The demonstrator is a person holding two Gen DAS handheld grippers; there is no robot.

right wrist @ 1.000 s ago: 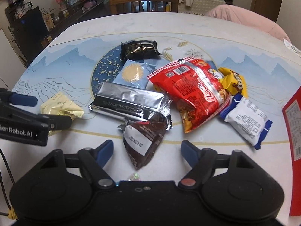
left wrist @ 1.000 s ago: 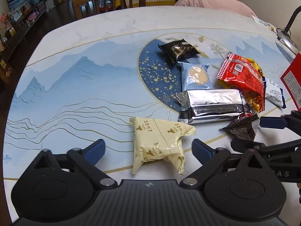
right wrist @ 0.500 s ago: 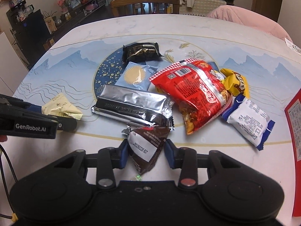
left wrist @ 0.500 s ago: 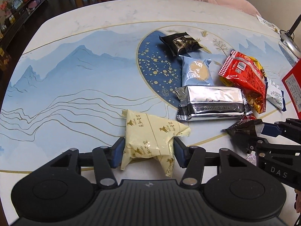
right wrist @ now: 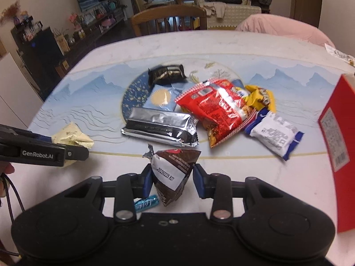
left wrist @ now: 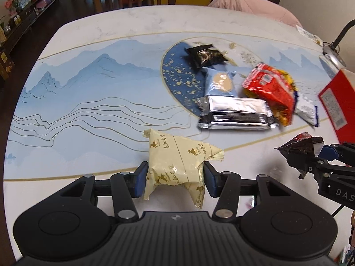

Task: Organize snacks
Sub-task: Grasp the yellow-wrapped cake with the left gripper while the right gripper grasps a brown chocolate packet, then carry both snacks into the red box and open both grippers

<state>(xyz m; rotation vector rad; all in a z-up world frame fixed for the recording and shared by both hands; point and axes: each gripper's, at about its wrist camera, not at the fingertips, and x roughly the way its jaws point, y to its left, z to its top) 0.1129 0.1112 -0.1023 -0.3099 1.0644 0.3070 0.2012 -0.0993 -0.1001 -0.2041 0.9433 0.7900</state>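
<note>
We see the left gripper (left wrist: 174,178) clamped on the cream packet (left wrist: 177,164) and the right gripper (right wrist: 172,180) gripping the brown packet (right wrist: 173,173), both low at centre frame.

We've got wide bare tabletop (left wrist: 93,110) on our left. To the right, a silver foil packet (left wrist: 236,115), crinkly red snack bag (right wrist: 218,108) and tall red carton (right wrist: 337,146) crowd our way.
</note>
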